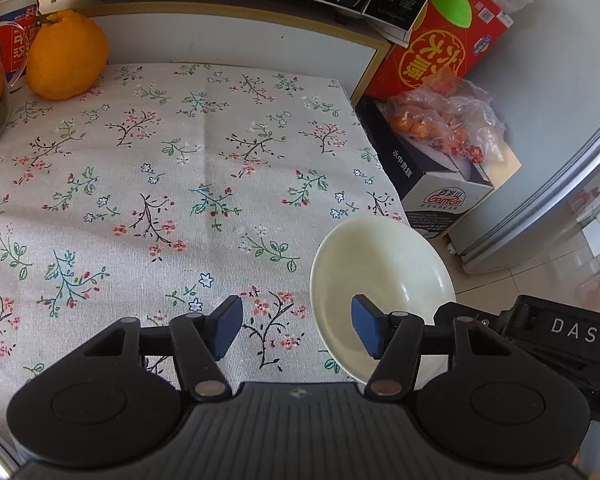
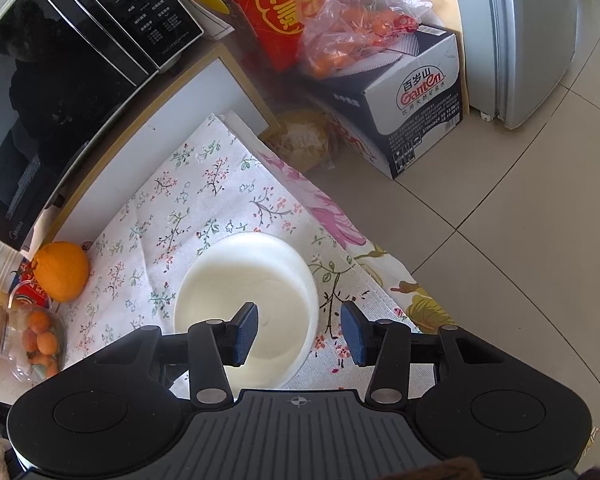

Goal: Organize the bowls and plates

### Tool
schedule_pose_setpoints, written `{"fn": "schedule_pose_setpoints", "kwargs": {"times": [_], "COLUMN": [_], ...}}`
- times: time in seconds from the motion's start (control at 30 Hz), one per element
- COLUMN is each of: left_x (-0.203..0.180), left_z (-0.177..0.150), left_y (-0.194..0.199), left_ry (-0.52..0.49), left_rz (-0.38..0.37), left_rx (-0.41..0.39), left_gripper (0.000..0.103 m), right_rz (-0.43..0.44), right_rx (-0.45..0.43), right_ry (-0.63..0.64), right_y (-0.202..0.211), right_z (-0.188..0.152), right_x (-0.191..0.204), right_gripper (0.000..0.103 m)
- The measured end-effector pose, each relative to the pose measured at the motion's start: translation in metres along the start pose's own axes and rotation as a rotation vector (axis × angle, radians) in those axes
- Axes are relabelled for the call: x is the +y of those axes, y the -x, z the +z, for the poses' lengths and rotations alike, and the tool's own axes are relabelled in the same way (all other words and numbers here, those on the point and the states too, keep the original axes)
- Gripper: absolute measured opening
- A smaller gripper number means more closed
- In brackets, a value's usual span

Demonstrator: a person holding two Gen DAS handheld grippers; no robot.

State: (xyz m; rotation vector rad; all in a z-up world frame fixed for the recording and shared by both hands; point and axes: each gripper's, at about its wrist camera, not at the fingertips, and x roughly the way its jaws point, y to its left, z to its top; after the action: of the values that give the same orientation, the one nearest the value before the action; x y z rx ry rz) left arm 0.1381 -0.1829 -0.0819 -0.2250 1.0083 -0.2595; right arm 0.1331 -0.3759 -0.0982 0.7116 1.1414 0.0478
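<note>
Right gripper (image 2: pixel 299 334) is hovering with jaws apart, straddling the rim of the white bowl (image 2: pixel 246 292), which is sitting near the corner of the floral tablecloth (image 2: pixel 172 216). Probably ceramic: stiff, slick, breakable, best pinched at the rim. Left gripper (image 1: pixel 296 330) is likewise gaping, holding nothing.

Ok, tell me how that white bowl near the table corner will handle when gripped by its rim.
The white bowl looks rigid and glazed, so the rim may be slippery between the jaws. It is probably breakable, and it sits near the edge of the floral tablecloth, so a push could send it off. Its wide, shallow shape probably resists tipping.
</note>
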Motion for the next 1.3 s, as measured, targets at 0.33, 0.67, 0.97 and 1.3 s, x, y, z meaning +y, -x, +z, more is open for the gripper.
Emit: {"fn": "schedule_pose_setpoints", "kwargs": {"times": [0.33, 0.67, 0.97, 1.3], "left_x": [-0.002, -0.003, -0.004, -0.002], "left_z": [-0.002, -0.002, -0.001, -0.002], "left_y": [-0.009, -0.013, -0.010, 0.005], "left_ry": [-0.019, -0.035, -0.040, -0.040], "left_rz": [-0.016, -0.011, -0.019, -0.039], "left_rx": [0.015, 0.015, 0.011, -0.008], "left_gripper": [0.026, 0.018, 0.010, 0.010], "right_rz": [-0.010, -0.003, 0.005, 0.016], "right_rx": [0.031, 0.047, 0.034, 0.002], "right_ry": [0.020, 0.019, 0.053, 0.091], "right_y": [-0.013, -0.016, -0.011, 0.000], "right_z": [-0.002, -0.002, -0.003, -0.004], "right_x": [0.005, 0.002, 0.005, 0.012], "right_gripper": [0.020, 0.011, 0.007, 0.007]}}
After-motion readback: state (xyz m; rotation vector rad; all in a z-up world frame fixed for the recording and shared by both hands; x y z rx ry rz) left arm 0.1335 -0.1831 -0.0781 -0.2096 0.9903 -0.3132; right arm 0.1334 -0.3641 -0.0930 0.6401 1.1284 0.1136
